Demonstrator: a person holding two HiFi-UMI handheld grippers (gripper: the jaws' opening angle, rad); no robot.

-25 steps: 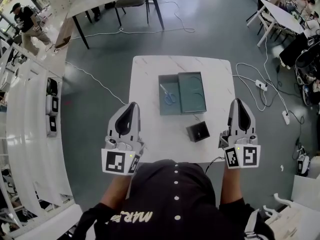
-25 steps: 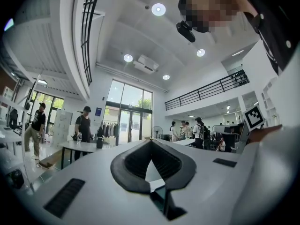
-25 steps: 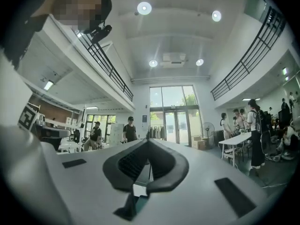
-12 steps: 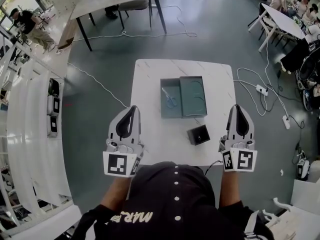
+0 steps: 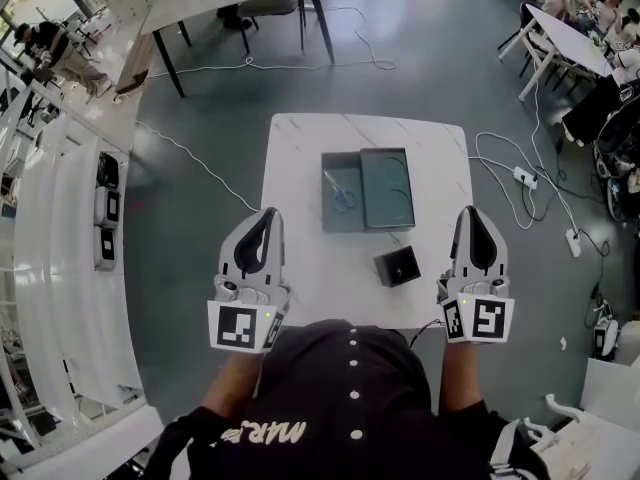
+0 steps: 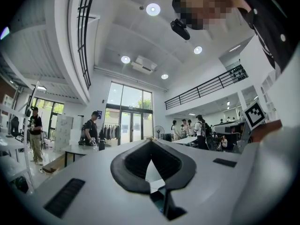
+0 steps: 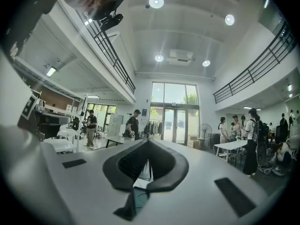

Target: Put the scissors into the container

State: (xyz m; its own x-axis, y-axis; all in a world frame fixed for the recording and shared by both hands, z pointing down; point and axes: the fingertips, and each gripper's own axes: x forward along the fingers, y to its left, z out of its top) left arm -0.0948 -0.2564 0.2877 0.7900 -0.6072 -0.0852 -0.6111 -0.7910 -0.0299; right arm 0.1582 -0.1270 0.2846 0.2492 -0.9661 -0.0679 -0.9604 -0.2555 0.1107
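Observation:
The scissors [image 5: 341,196], with pale blue handles, lie inside the left half of the teal container [image 5: 330,220] at the middle of the white table [image 5: 300,148]. The container's other half [image 5: 386,188] lies open beside it on the right. My left gripper [image 5: 268,211] is held at the table's near left edge, apart from the container, its jaws shut and empty. My right gripper [image 5: 472,210] hovers off the near right corner, also shut and empty. In the left gripper view the left gripper [image 6: 150,140] points level into the hall, tips together, and the right gripper [image 7: 148,140] does the same in the right gripper view.
A small black box [image 5: 397,266] stands on the table near its front right. White cables and a power strip [image 5: 523,174] lie on the floor to the right. A long white shelf [image 5: 60,248] runs along the left. Other tables and people are farther off.
The right gripper has rolled a little and its marker cube shows at a slightly different angle. Both grippers hold about the same places. The scissors stay in the container.

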